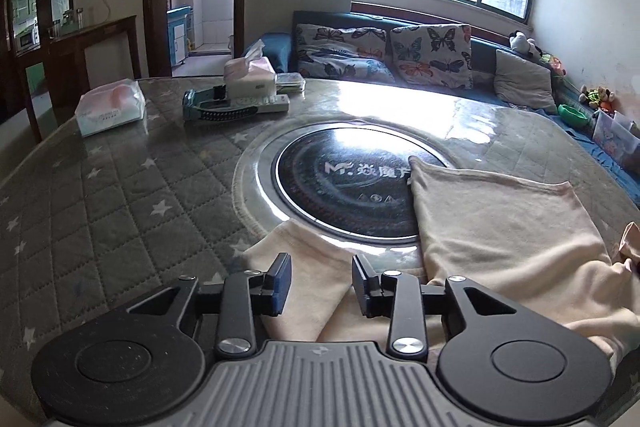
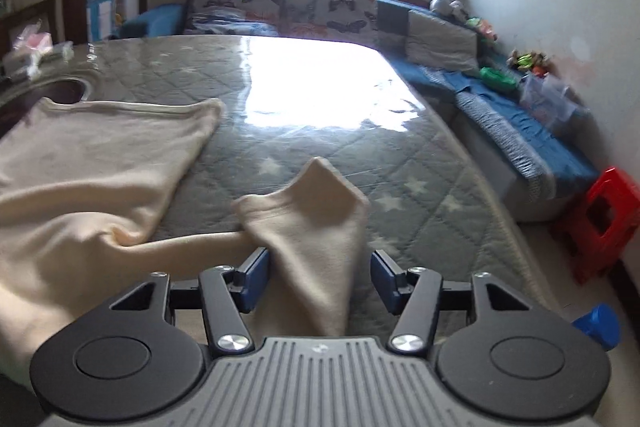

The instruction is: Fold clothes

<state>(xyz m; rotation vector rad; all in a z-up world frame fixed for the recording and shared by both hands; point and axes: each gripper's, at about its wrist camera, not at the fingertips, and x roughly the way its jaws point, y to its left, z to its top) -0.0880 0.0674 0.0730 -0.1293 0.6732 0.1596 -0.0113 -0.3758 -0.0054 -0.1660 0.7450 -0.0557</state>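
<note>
Garment [image 1: 500, 227], cream, lies spread on the table [image 1: 120, 195]. Left gripper [image 1: 321, 285] is released, its fingers astride one sleeve [image 1: 308, 267]; right gripper [image 2: 320, 279] is released too, with the other sleeve [image 2: 316, 223] between its fingers, probably ready to pinch for folding inward.

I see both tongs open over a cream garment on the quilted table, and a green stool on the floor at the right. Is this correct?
Not quite: the stool is red, not green, as the right wrist view shows. The rest holds: the left tongs and right tongs are open over the cream garment on the quilted table.
</note>
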